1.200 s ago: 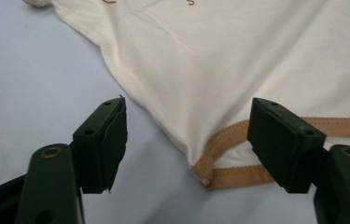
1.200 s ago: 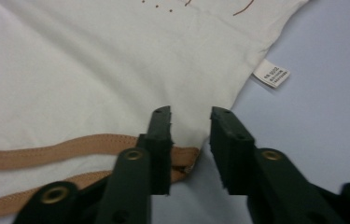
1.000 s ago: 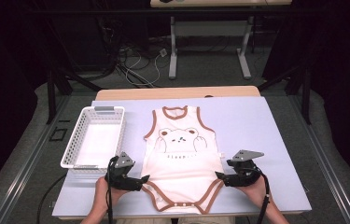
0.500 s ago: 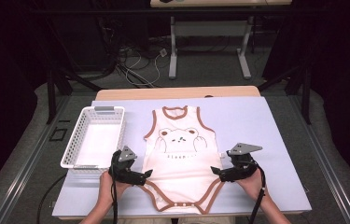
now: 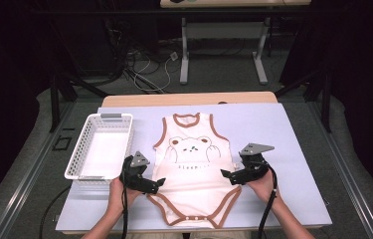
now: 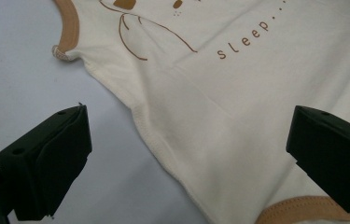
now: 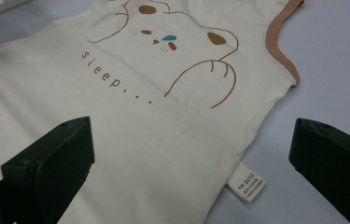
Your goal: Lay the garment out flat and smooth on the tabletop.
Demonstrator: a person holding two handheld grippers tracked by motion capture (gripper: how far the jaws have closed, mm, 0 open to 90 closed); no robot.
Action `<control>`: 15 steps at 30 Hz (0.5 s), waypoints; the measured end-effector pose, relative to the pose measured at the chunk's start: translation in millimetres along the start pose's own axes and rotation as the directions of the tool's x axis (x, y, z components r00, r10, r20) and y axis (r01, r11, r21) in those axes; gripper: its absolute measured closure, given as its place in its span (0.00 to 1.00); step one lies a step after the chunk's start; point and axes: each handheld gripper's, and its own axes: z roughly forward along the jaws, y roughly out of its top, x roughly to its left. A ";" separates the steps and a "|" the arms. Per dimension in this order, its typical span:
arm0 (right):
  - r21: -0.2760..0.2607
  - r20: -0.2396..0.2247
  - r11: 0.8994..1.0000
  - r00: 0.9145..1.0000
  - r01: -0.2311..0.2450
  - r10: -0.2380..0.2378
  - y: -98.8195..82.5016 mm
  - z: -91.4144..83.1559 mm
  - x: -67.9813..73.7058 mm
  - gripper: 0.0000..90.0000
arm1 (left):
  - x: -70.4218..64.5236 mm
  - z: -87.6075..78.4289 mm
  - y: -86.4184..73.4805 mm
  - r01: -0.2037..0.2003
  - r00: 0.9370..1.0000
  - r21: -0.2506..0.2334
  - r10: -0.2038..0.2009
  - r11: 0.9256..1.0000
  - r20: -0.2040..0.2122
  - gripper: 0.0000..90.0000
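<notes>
Garment: cream baby bodysuit [image 5: 194, 172] with brown trim, lying flat and face up on the lilac worktop [image 5: 293, 129], neck opening toward the far edge, snap crotch toward the person.
Print: bear drawing with the word "sleep..." across the chest.
Left gripper [image 5: 158, 182]: at the bodysuit's left side seam, low over the cloth, jaws just been opening and now spread wide; nothing pinched between them.
Right gripper [image 5: 225, 174]: at the right side seam, jaws likewise just been opening, now released; cloth lies under them, not clamped.
Step in hand: by my reading, smoothing and laying out is finished and a fold is about to start; both grippers stand level with the waist, one on each edge.
Next move calls for: each gripper to close on its own side edge, one layer pair only, then lift and carry together so the cloth does not skew.
Basket: white slatted basket [image 5: 99, 149] to the left of the garment, apart from it, nothing inside.
Left gripper view adds: stitched side hem [image 6: 156, 140] and brown leg binding [image 6: 298, 212] close up.
Right gripper view adds: small white care label [image 7: 246, 182] sticking out of the side seam onto the worktop.
High view adds: whole layout, both hands and trailing cables.
</notes>
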 end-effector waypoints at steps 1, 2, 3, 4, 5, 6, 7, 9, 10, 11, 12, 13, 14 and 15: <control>0.001 0.002 1.000 1.000 0.007 -0.007 1.0 1.7 -0.4 0.00 | 0.1 0.8 0.5 0.008 1.000 -0.004 -0.008 1.000 0.002 0.00; 0.008 0.002 1.000 1.000 0.014 -0.014 2.1 2.8 -0.9 0.00 | 0.9 1.4 1.5 0.005 1.000 -0.001 -0.005 1.000 0.003 0.00; 0.012 -0.002 1.000 1.000 0.025 -0.025 2.9 4.2 -1.1 0.00 | 1.1 2.7 2.0 0.012 1.000 -0.004 -0.012 1.000 0.006 0.00; 0.018 -0.002 0.999 0.999 0.044 -0.044 3.8 5.8 -1.1 0.00 | 2.0 3.0 3.0 0.007 1.000 0.007 -0.007 1.000 0.006 0.00; 0.026 -0.004 0.998 0.998 0.060 -0.060 4.9 6.2 -1.2 0.00 | 2.3 4.3 3.7 0.006 1.000 0.003 -0.006 1.000 0.003 0.00; 0.028 -0.009 0.998 0.998 0.062 -0.062 6.1 7.1 -1.4 0.00 | 2.9 5.1 4.6 0.004 1.000 0.003 -0.004 1.000 0.002 0.00; 0.028 -0.008 0.997 0.998 0.067 -0.066 7.5 8.0 -2.6 0.00 | 3.4 5.9 5.4 0.005 1.000 0.006 -0.005 1.000 0.004 0.00; 0.021 -0.013 0.998 0.998 0.063 -0.063 10.1 9.9 -5.1 0.00 | 4.7 7.7 7.1 0.007 1.000 0.006 -0.007 1.000 0.005 0.00; 0.026 -0.016 0.998 0.998 0.059 -0.059 11.5 10.5 -6.4 0.00 | 5.2 8.8 7.7 0.011 1.000 0.000 -0.011 1.000 0.003 0.00; 0.024 -0.016 0.998 0.998 0.058 -0.058 12.5 11.4 -7.5 0.00 | 6.1 9.3 8.5 0.006 1.000 -0.001 -0.006 1.000 0.002 0.00; 0.025 -0.013 0.998 0.998 0.055 -0.055 13.4 12.4 -8.3 0.00 | 6.1 9.6 9.3 0.013 1.000 0.002 -0.013 1.000 0.003 0.00; 0.029 -0.011 0.998 0.999 0.049 -0.049 14.4 13.3 -9.3 0.00 | 7.1 10.0 10.1 0.009 1.000 -0.003 -0.009 1.000 -0.003 0.00; 0.025 -0.019 0.999 0.999 0.047 -0.047 15.3 14.7 -10.7 0.00 | 8.2 10.1 11.2 0.009 1.000 0.002 -0.009 1.000 -0.002 0.00; 0.025 -0.019 0.999 0.999 0.045 -0.045 16.1 15.9 -11.5 0.00 | 8.8 11.1 12.0 0.013 1.000 -0.006 -0.013 1.000 -0.004 0.00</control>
